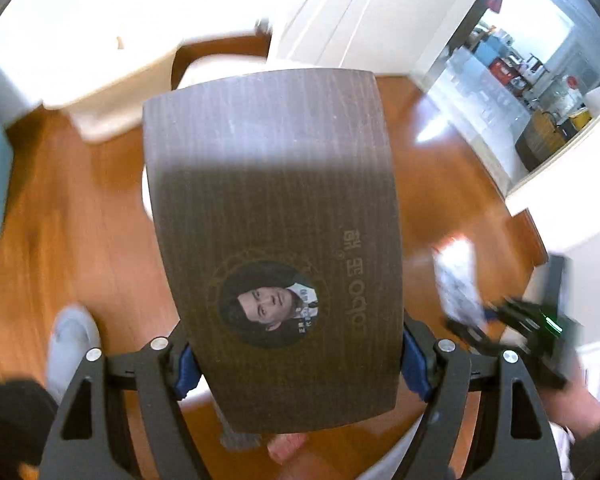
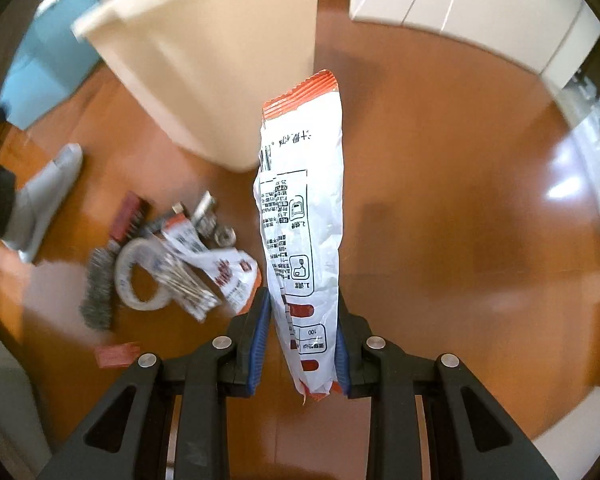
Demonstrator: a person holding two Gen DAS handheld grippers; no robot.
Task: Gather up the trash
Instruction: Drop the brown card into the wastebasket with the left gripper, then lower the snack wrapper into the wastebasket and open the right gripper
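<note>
Two grippers both gripping trash above wooden floor (image 2: 440, 200). Left gripper (image 1: 296, 364) clamping flat brown box (image 1: 272, 240) across its width, box blocking most of forward view. Right gripper (image 2: 302, 336) pinching white-orange wrapper (image 2: 300, 232). Beige bin (image 2: 220, 60) standing just beyond wrapper; trash pile (image 2: 168, 256) lying on floor, left.

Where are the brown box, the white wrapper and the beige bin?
brown box (image 1: 272, 208), left wrist view, middle of its wood-grain face.
white wrapper (image 2: 300, 216), right wrist view, on its printed back panel.
beige bin (image 2: 220, 60), right wrist view, on its side wall.
</note>
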